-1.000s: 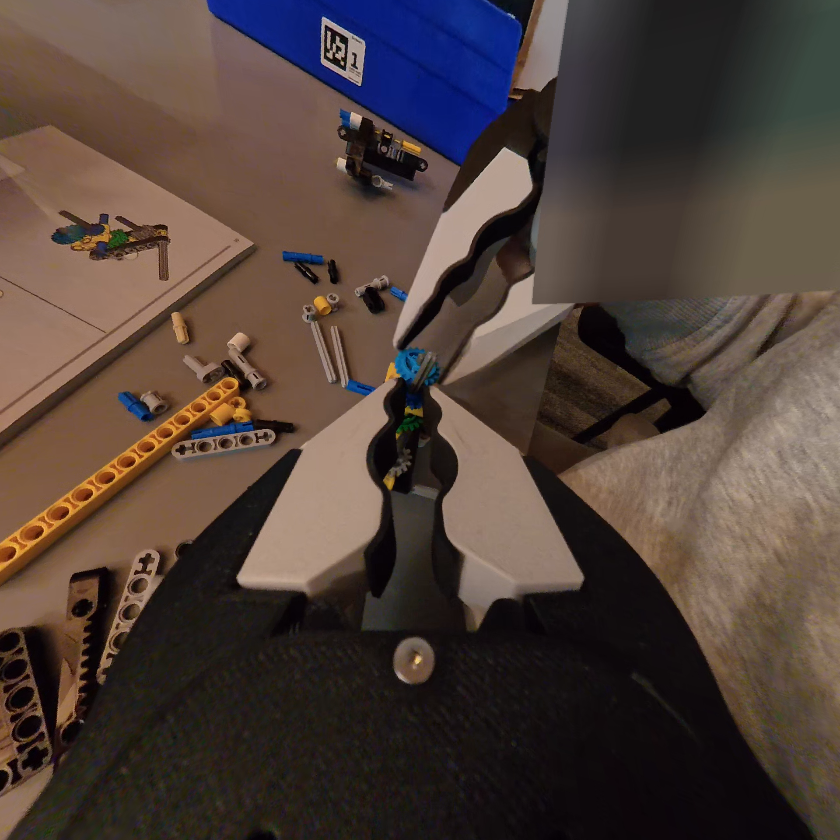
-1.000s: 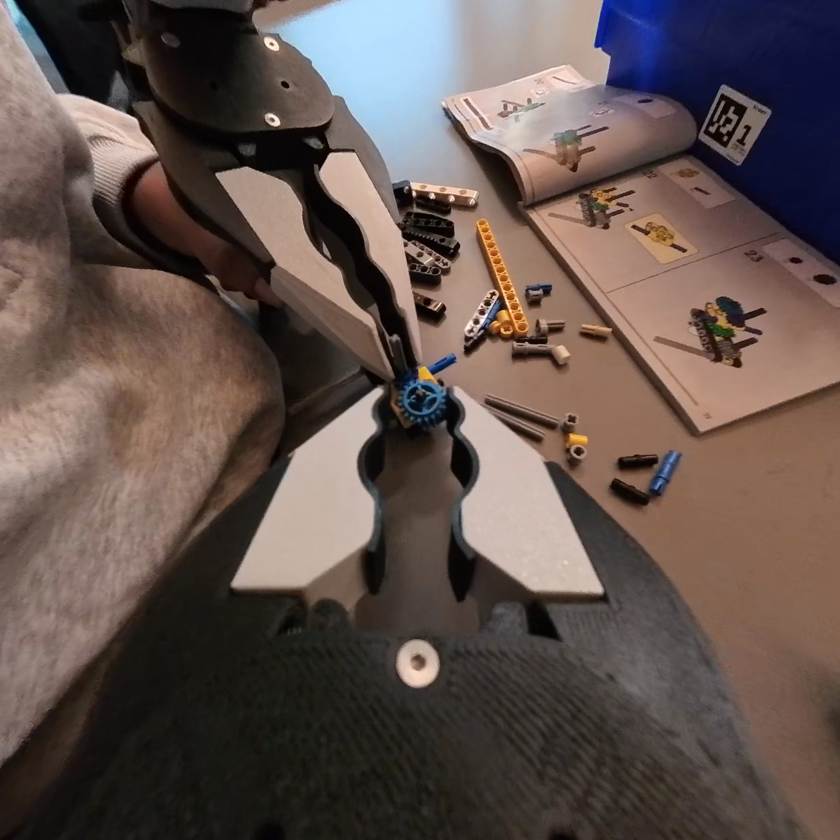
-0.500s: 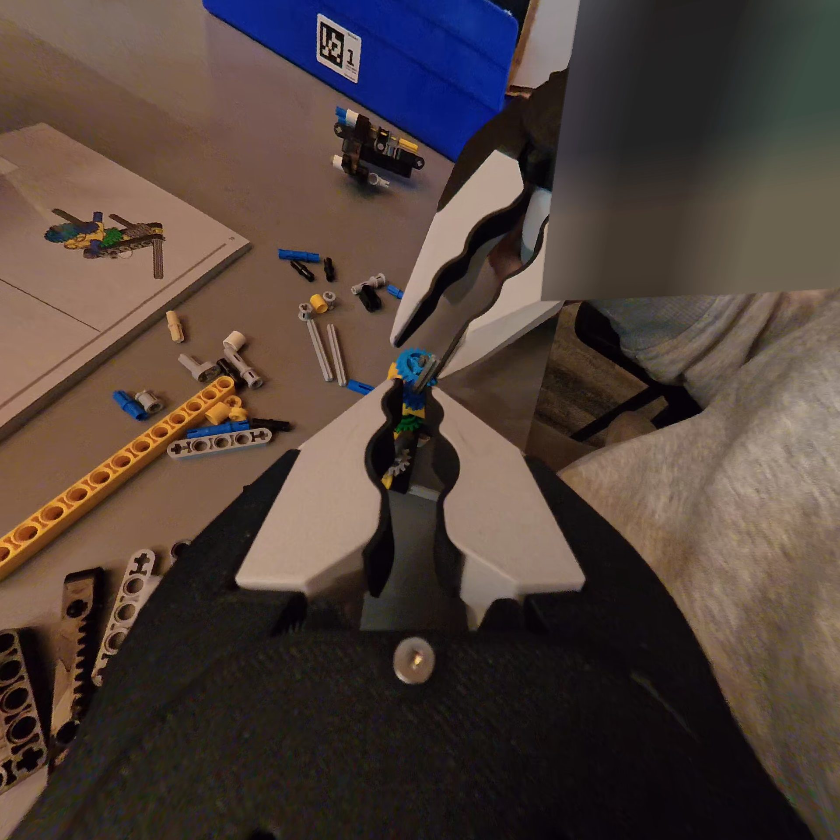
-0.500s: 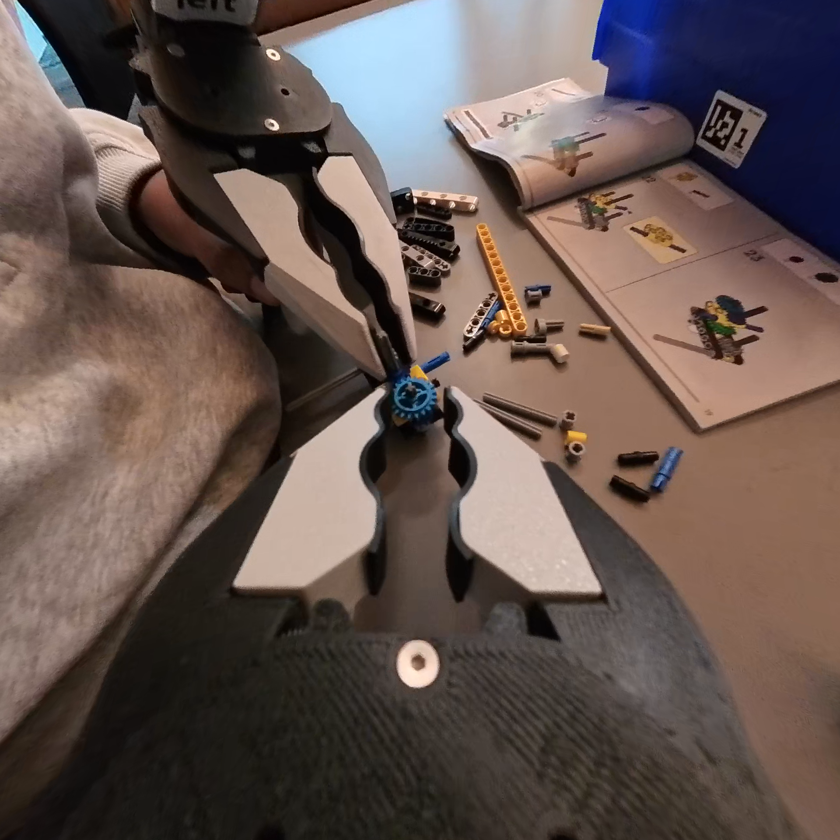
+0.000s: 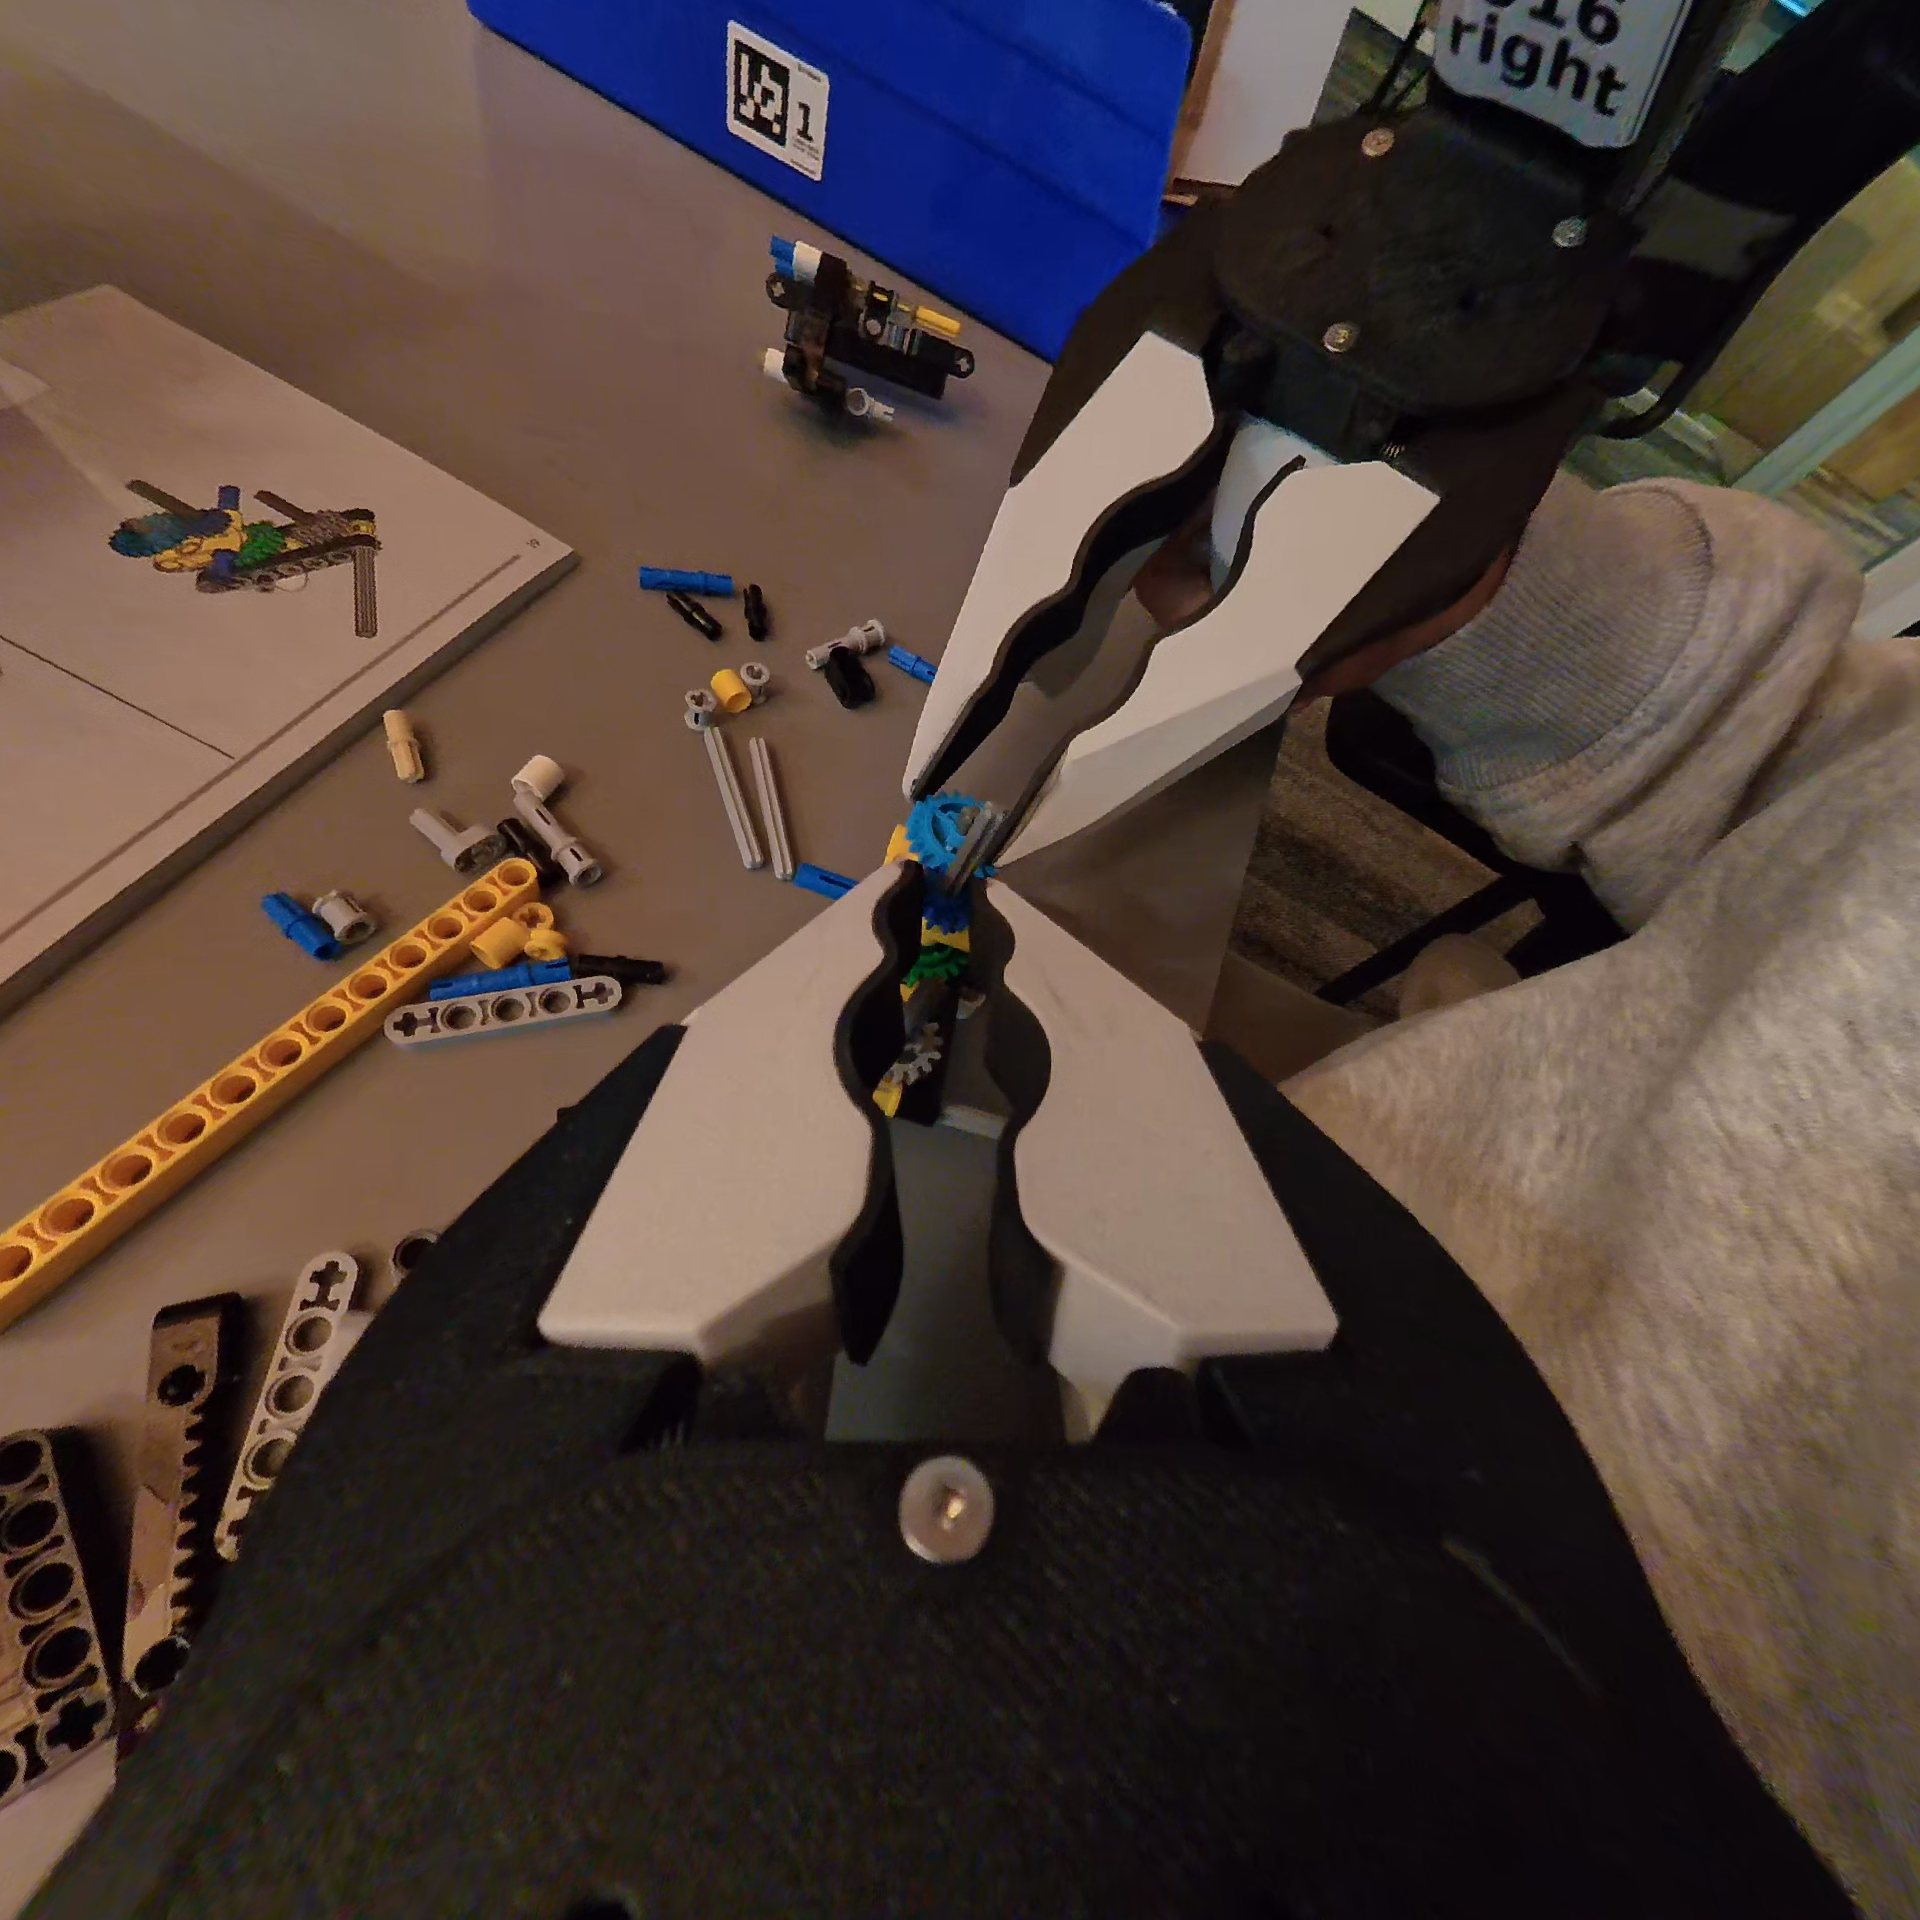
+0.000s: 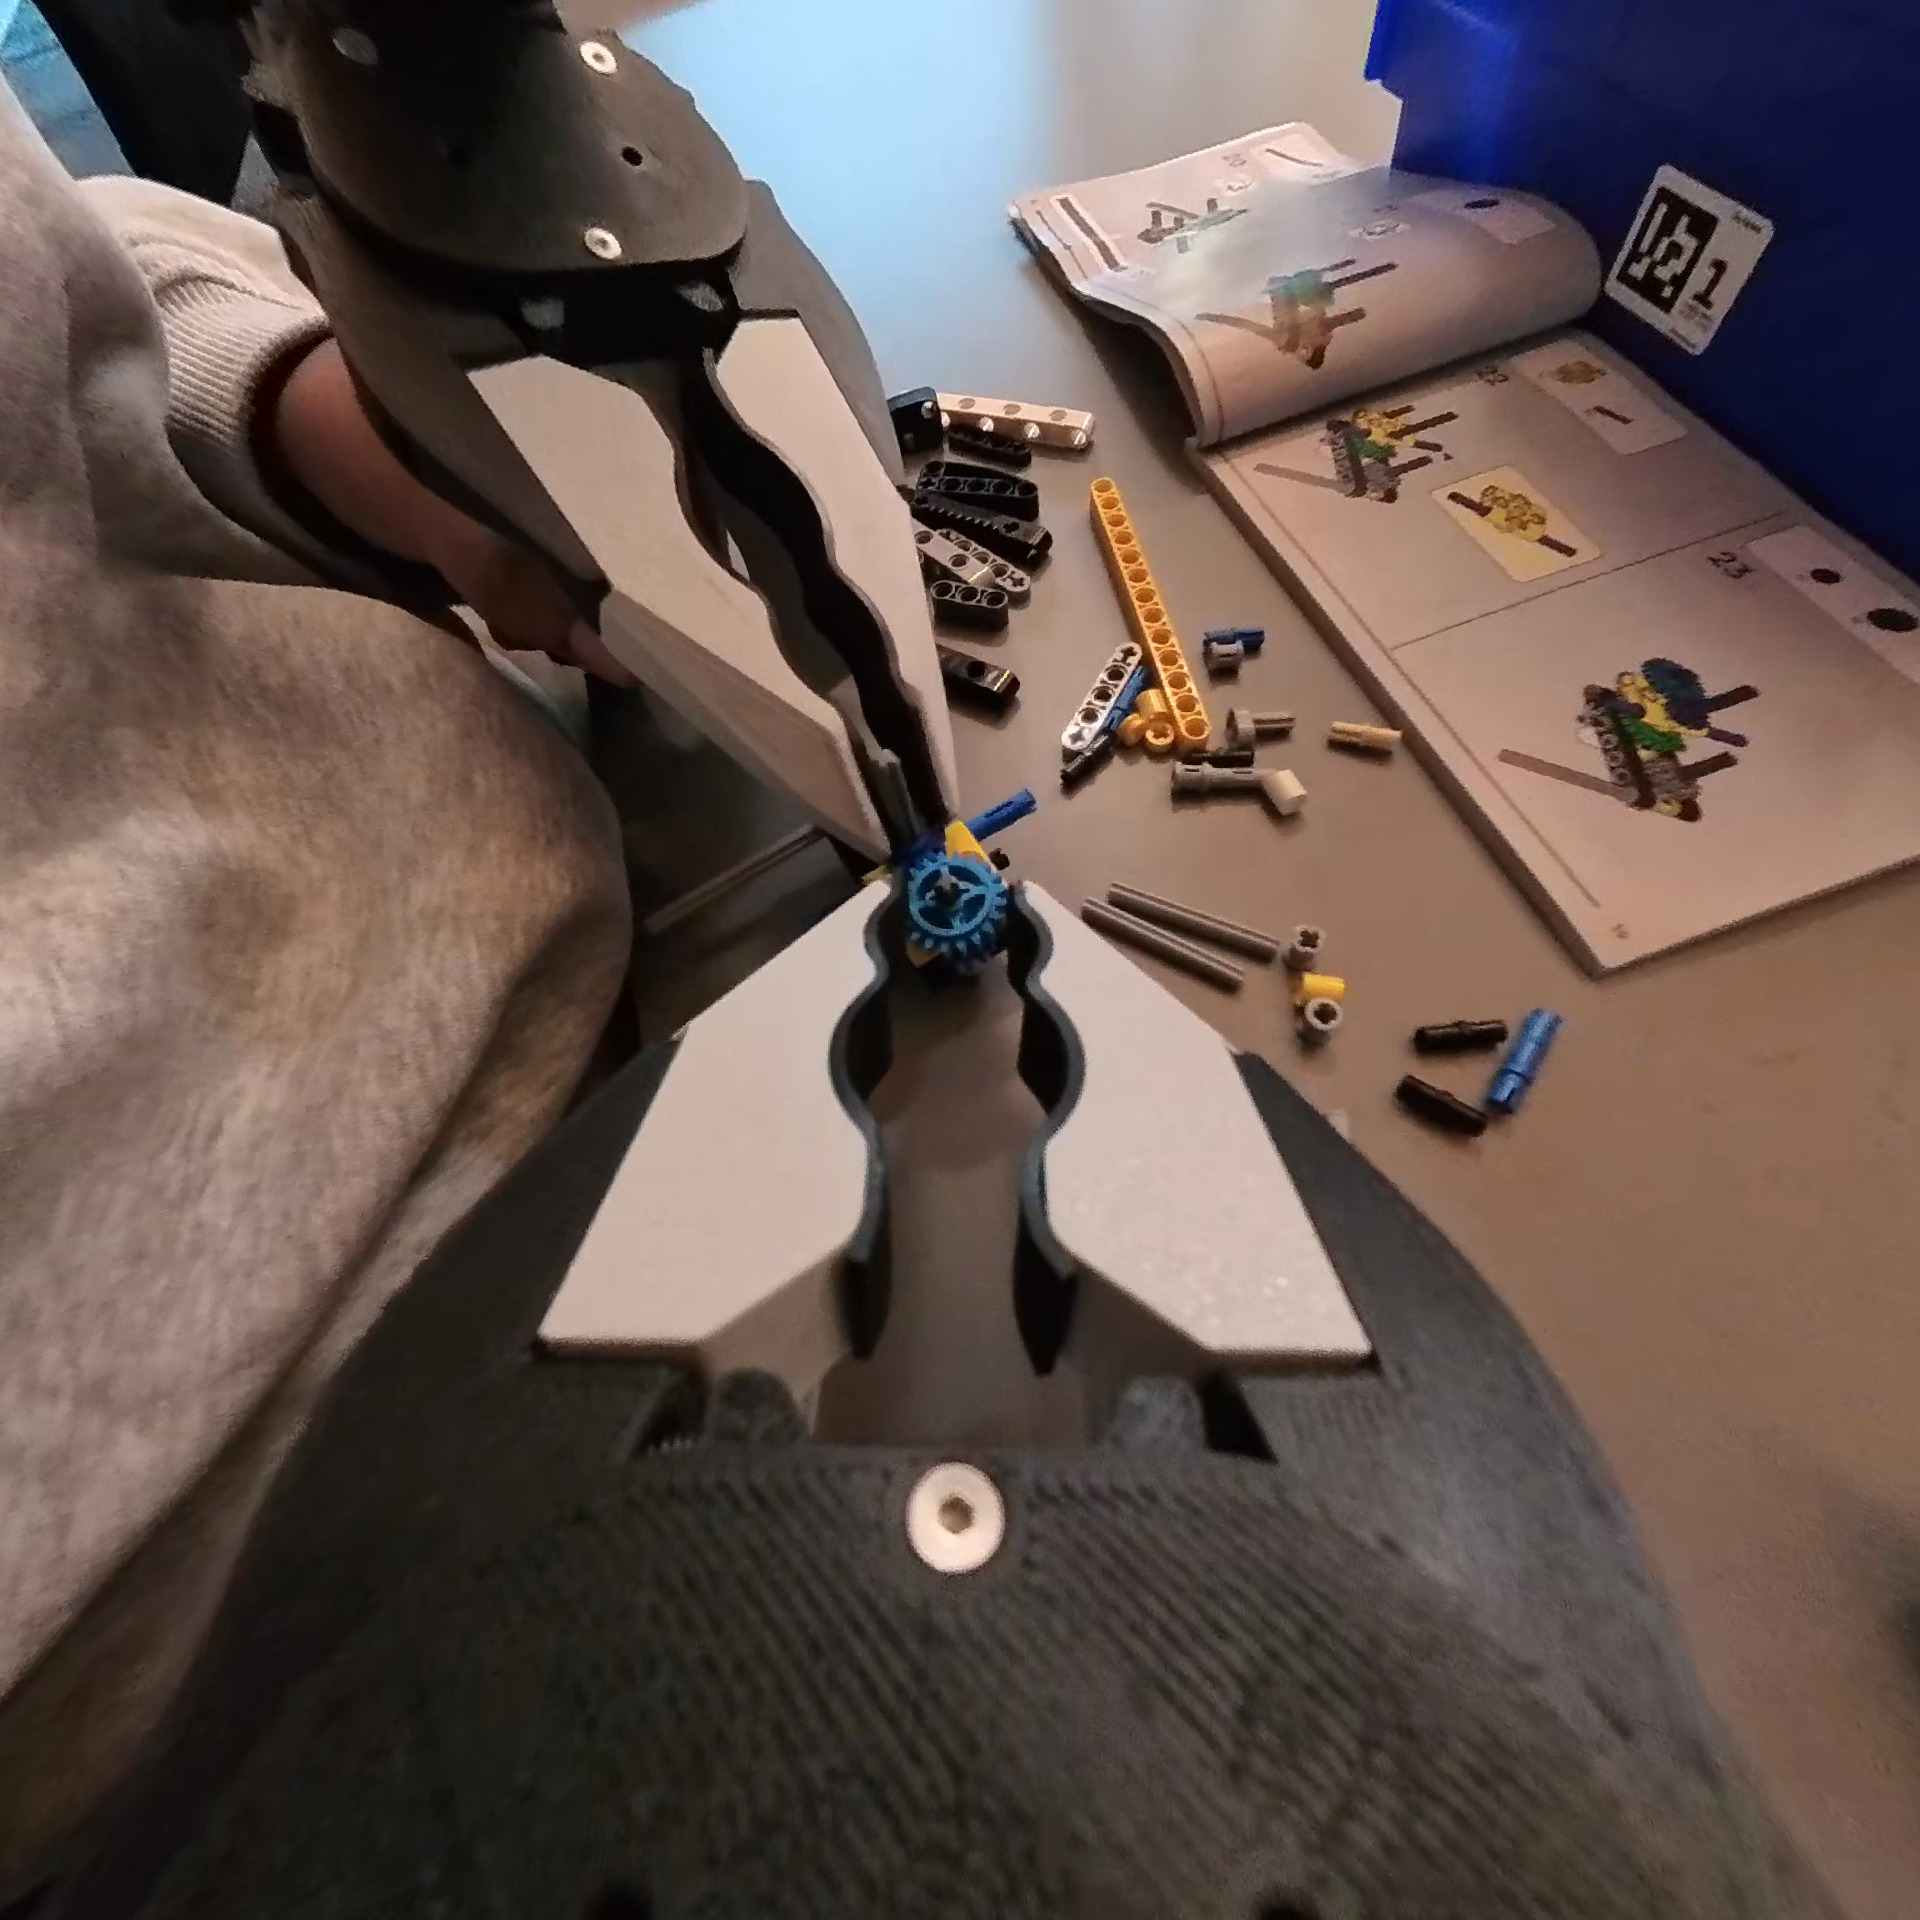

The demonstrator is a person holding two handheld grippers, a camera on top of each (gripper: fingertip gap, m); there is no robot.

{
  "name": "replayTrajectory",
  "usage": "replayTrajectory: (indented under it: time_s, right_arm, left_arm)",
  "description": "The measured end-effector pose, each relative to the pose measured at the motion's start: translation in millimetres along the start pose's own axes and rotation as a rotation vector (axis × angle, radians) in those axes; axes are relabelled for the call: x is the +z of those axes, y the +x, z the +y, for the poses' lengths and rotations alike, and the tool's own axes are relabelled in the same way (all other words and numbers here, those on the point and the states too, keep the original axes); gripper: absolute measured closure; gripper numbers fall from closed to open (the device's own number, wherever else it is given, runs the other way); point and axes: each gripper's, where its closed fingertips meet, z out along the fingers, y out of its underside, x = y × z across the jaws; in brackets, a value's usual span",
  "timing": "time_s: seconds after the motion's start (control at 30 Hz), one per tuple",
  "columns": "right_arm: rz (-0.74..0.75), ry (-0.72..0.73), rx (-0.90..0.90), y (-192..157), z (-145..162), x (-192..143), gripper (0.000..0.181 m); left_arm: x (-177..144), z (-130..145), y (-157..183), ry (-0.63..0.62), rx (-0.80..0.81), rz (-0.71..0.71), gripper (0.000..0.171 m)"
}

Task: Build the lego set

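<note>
My left gripper [image 5: 940, 902] is shut on a small gear assembly [image 5: 928, 982] of blue, green and grey gears on a dark beam with yellow parts, held above the table's near edge. My right gripper [image 6: 951, 923] comes in from the other side. Its two tips stand on either side of the blue gear [image 6: 951, 902] at the assembly's end and close on it. In the left wrist view the right gripper [image 5: 964, 823] comes down from the upper right onto that blue gear [image 5: 938, 826]. In the right wrist view the left gripper [image 6: 902, 821] comes down from the upper left.
On the grey table lie a long yellow beam [image 5: 260, 1070], two grey axles [image 5: 750, 800], loose pins and connectors [image 5: 540, 810], black and grey beams [image 6: 977, 520] and a small black sub-assembly [image 5: 862, 332]. An open instruction booklet [image 6: 1610, 623] and a blue bin [image 5: 935, 94] stand beyond. Less than 4 cm separates the two grippers' tips. Left tips and right tips are each some 20 cm from the small black sub-assembly [image 5: 862, 332].
The right gripper's tips have drawn in slightly around the blue gear. Both grippers have stayed together at the assembly, shifting only a little.
</note>
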Motion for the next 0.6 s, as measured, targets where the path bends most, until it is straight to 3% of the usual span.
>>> replayTrajectory:
  time_s: [0.17, 0.3, 0.6]
  right_arm:
    - [0.007, 0.003, -0.002, 0, -1, 0, 0.163]
    - [-0.044, 0.0, 0.014, -5, 4, 3, 0.151]
    - [-0.031, 0.077, 0.019, 0, -6, -6, 0.151]
  left_arm:
    - [-1, 0, 0, 0.001, -0.01, 0.005, 0.165]
    - [-1, 0, -1, 0.006, -0.007, -0.009, 0.165]
    - [-2, 0, -1, 0.012, -0.014, -0.011, 0.16]
